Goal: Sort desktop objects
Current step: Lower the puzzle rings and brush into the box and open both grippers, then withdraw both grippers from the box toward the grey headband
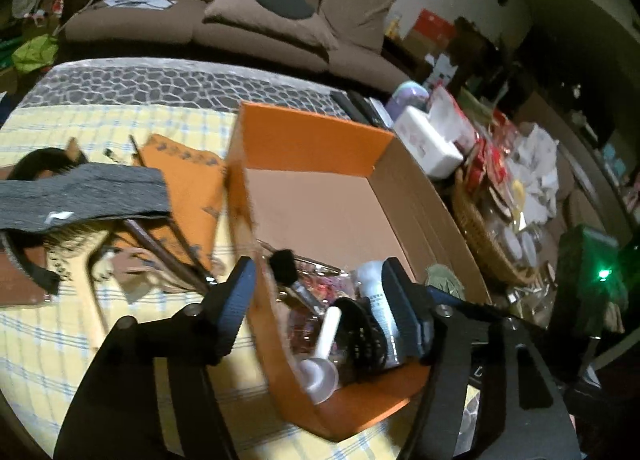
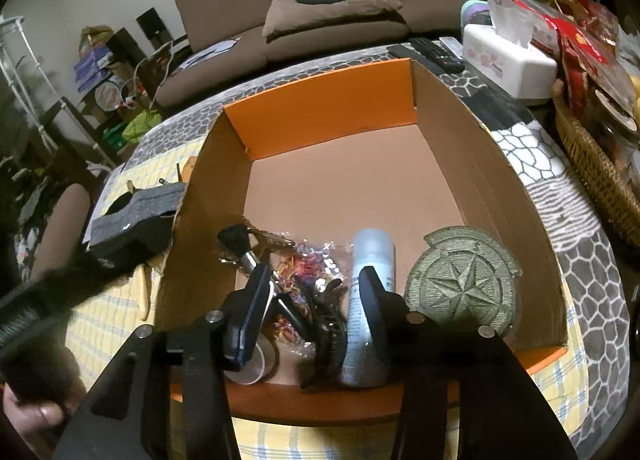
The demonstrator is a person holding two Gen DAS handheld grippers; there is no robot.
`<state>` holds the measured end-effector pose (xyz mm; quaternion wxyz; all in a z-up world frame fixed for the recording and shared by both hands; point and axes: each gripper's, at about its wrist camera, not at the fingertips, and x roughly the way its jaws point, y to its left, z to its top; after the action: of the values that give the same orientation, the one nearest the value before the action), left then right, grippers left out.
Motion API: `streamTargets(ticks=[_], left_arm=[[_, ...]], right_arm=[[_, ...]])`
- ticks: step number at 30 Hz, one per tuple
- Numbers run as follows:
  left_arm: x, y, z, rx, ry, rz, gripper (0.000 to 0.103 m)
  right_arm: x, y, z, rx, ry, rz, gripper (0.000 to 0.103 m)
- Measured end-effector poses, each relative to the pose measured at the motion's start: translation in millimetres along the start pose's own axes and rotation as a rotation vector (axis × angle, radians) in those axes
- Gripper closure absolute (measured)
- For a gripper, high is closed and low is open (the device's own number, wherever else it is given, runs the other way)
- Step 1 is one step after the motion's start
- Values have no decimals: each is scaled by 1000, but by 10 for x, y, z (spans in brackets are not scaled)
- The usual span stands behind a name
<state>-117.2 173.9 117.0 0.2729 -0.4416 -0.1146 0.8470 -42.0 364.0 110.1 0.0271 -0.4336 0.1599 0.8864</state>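
An orange cardboard box (image 1: pixel 312 132) (image 2: pixel 320 108) stands on the yellow checked cloth. Its near end holds a black-tipped brush (image 2: pixel 234 238), a bag of coloured hair ties (image 2: pixel 308 264), a black comb (image 2: pixel 328 328), a white scoop (image 1: pixel 324 360), a pale spray bottle (image 2: pixel 370 252) and a round green star plaque (image 2: pixel 460 284). My left gripper (image 1: pixel 320 300) is open and straddles the box's left wall, holding nothing. Above the comb and hair ties, my right gripper (image 2: pixel 314 310) is open and empty.
Left of the box lie a grey fabric strip (image 1: pixel 80 192), an orange cloth (image 1: pixel 184 180) and thin sticks. A white tissue box (image 2: pixel 508 60), remotes (image 2: pixel 436 52) and a wicker basket (image 2: pixel 596 164) crowd the right side. A brown sofa stands behind the table.
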Motion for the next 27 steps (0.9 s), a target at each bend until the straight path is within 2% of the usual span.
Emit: streamTargets(ticks=[4,9,11,13,14,16,27], left_arm=[[-120,148,9,-15,-10,28,36],[-213,229,-22,-11,-7,52,30],[-264,246,-44,-6,-6,57,29],[-326,290,-76,-4,-1,68,28],[-350,308,-88,-3,1,73,20],[-411,360,-116,-9,-1,79,0],[-794,682,-243,-1,-4,151,0]], right_arm=[[27,34,-4,3,9,14,35],[68,113,-14,-18,19,-5,28],[75,150,-19,-27,18,-7,20],[88,214,-31,-47,17,-15,3],[99,257,-43,-66,20,-29,0],[130,345,-62,-109,33,-57,0],[202,686,-116,-172,47,-65,0]])
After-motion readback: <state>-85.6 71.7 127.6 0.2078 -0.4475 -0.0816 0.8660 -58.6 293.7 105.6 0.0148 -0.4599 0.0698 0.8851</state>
